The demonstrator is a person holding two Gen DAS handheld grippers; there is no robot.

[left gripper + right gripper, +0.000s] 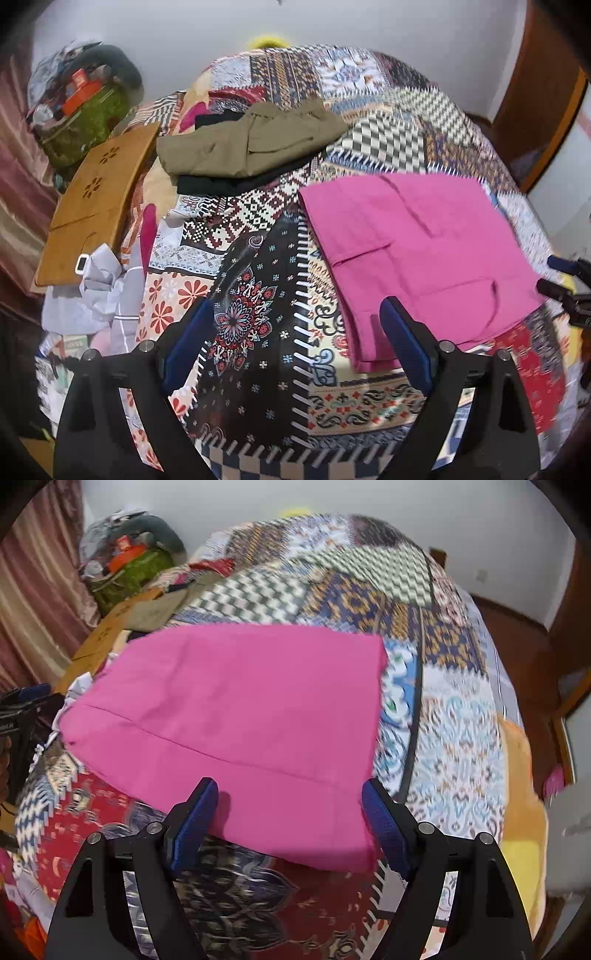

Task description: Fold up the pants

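I see the pink pants folded flat on the patterned bedspread, right of centre in the left view, long axis running from upper left to lower right. My left gripper stands wide apart over bare bedspread, its right finger overlapping the pants' near edge, nothing clamped. Only this view shows the olive pants upper left and a wooden board. In the right view my right gripper gapes, empty, the pants' near corner between its fingers.

Pink pants, folded into a flat rectangle, lying on the patterned bedspread
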